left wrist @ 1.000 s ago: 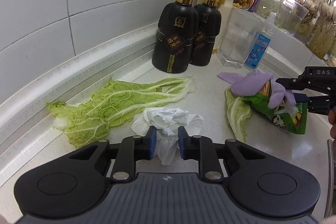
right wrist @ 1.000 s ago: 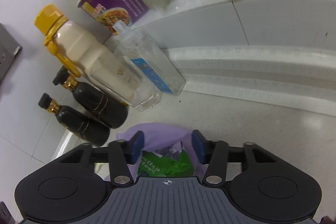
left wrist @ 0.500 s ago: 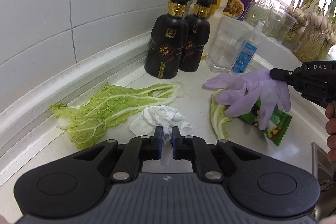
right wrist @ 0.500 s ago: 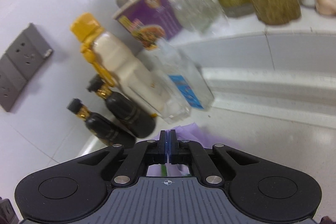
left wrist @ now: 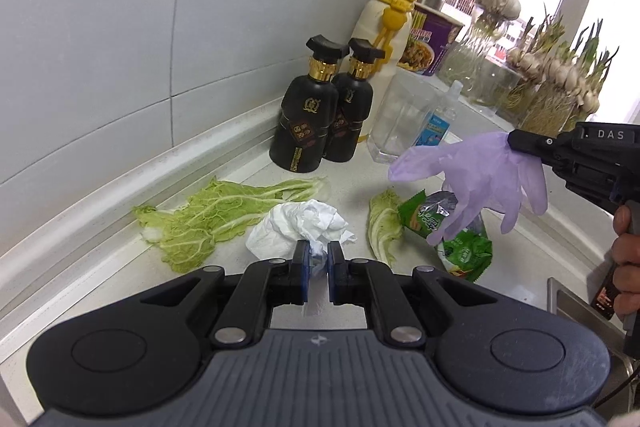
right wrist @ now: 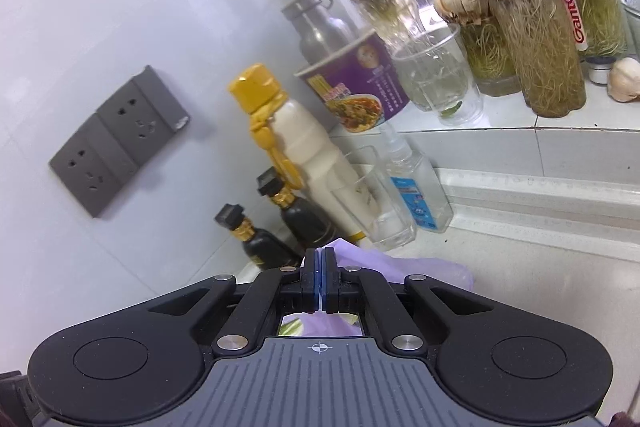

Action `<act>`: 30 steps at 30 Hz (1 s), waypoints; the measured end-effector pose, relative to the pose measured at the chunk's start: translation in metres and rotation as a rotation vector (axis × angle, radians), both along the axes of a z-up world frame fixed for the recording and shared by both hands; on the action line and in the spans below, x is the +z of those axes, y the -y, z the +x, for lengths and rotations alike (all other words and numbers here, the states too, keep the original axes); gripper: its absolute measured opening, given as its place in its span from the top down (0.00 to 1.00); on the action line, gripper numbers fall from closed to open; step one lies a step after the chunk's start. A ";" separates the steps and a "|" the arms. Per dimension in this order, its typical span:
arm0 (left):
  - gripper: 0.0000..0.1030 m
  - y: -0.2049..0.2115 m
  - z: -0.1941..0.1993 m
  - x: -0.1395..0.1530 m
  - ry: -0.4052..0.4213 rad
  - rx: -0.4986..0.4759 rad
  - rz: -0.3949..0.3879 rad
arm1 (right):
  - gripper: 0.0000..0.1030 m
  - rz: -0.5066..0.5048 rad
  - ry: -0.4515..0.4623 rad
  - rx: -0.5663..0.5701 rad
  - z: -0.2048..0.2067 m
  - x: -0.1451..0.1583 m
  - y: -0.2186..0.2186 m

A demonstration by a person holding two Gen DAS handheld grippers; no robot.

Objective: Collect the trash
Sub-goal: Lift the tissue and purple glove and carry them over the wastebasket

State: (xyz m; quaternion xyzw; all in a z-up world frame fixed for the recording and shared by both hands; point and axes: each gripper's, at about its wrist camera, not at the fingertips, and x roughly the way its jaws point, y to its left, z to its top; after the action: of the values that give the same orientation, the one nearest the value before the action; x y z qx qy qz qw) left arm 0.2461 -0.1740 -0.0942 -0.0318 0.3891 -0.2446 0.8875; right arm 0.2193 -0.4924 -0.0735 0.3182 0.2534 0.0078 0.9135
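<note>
Two grippers, each pinching trash. Left gripper (left wrist: 317, 259), lower centre of its view: pads clamped on a corner of the crumpled white tissue (left wrist: 298, 229), whose bulk sits just beyond on the counter (left wrist: 516, 263). Right gripper (right wrist: 319, 277): pads pressed together on the purple glove (left wrist: 480, 173), which hangs at centre right of the left view. Under the glove: green snack wrapper (left wrist: 452, 233). Beside the tissue: large cabbage leaf (left wrist: 212, 213) at left, small cabbage leaf (left wrist: 382, 225) at right. Behind: two black bottles (left wrist: 320, 115).

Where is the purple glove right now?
In the left wrist view, the purple glove hangs at right from the shut right gripper, above the green snack wrapper.
</note>
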 end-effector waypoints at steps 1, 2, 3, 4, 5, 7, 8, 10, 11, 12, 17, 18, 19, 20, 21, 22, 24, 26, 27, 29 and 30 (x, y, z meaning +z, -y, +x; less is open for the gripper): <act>0.92 -0.003 -0.004 0.002 0.001 0.000 -0.004 | 0.99 0.002 0.004 0.003 -0.005 0.002 -0.003; 0.92 -0.006 -0.008 0.003 0.001 -0.002 -0.007 | 0.99 0.002 0.007 0.005 -0.010 0.005 -0.006; 0.92 -0.009 -0.012 0.004 0.000 -0.003 -0.010 | 0.99 0.001 0.010 0.008 -0.014 0.007 -0.008; 0.92 -0.012 -0.016 0.005 -0.001 -0.004 -0.013 | 0.99 -0.001 0.012 0.011 -0.020 0.010 -0.012; 0.92 -0.014 -0.020 0.006 -0.002 -0.006 -0.014 | 0.99 -0.001 0.015 0.015 -0.025 0.012 -0.015; 0.92 -0.020 -0.028 0.007 -0.006 -0.007 -0.016 | 0.99 0.001 0.021 0.024 -0.036 0.017 -0.021; 0.92 -0.023 -0.033 0.008 -0.009 -0.007 -0.018 | 0.99 0.000 0.022 0.028 -0.041 0.019 -0.025; 0.92 -0.028 -0.041 0.009 -0.016 -0.004 -0.018 | 0.99 0.001 0.020 0.037 -0.052 0.023 -0.033; 0.92 -0.030 -0.046 0.009 -0.021 -0.002 -0.019 | 0.99 0.006 0.015 0.043 -0.056 0.024 -0.036; 0.92 -0.032 -0.050 0.010 -0.026 0.000 -0.022 | 0.99 0.009 0.008 0.048 -0.061 0.024 -0.040; 0.92 -0.048 -0.076 0.012 -0.045 0.007 -0.040 | 0.99 0.003 -0.024 0.089 -0.085 0.022 -0.065; 0.93 -0.051 -0.081 0.013 -0.050 0.009 -0.043 | 0.99 0.004 -0.032 0.098 -0.089 0.021 -0.070; 0.93 -0.054 -0.087 0.013 -0.056 0.011 -0.046 | 0.99 0.005 -0.042 0.107 -0.094 0.019 -0.076; 0.93 -0.057 -0.091 0.012 -0.062 0.013 -0.049 | 0.99 0.008 -0.050 0.113 -0.098 0.017 -0.081; 0.93 -0.061 -0.096 0.012 -0.067 0.016 -0.051 | 0.99 0.010 -0.058 0.119 -0.103 0.015 -0.086; 0.93 -0.065 -0.100 0.011 -0.072 0.018 -0.053 | 0.99 0.014 -0.066 0.125 -0.107 0.013 -0.091; 0.92 -0.072 -0.109 0.010 -0.081 0.025 -0.058 | 0.99 0.021 -0.081 0.136 -0.116 0.009 -0.101; 0.92 -0.079 -0.116 0.008 -0.090 0.033 -0.062 | 0.99 0.022 -0.097 0.147 -0.125 0.005 -0.111; 0.92 -0.082 -0.119 0.007 -0.096 0.037 -0.065 | 0.99 0.022 -0.106 0.151 -0.130 0.003 -0.116; 0.92 -0.090 -0.127 0.006 -0.105 0.044 -0.071 | 0.99 0.035 -0.112 0.153 -0.140 -0.001 -0.124; 0.92 -0.093 -0.130 0.005 -0.109 0.047 -0.074 | 0.99 0.039 -0.119 0.155 -0.145 -0.003 -0.128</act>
State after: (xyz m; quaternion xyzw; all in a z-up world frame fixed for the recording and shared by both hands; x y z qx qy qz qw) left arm 0.1159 -0.0813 -0.0892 -0.0870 0.4265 -0.2359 0.8688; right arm 0.0746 -0.3640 -0.0767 0.3152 0.3312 0.0645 0.8870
